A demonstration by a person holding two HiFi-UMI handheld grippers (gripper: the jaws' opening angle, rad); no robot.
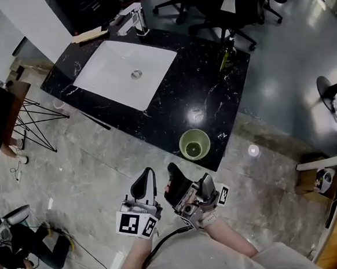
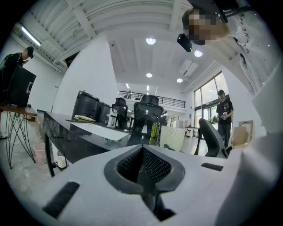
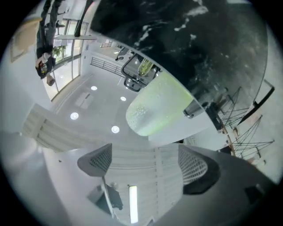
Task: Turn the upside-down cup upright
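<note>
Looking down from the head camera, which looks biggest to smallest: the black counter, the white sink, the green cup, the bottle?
1. black counter
2. white sink
3. green cup
4. bottle: it looks slimmer than the cup here, but it stands farther from the camera, so their true sizes are unsure.

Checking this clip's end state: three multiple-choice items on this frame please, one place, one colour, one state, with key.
1. Where is the cup? A in the sink; B at the black counter's near corner; C on the floor.
2. Its colour? A light green; B red; C blue.
3. The right gripper's jaws? A shut on the cup; B shut on a bottle; C apart, empty.
Key: B, it stands upright at the counter's edge; A, pale green in the head view; C, pads apart, nothing between.
</note>
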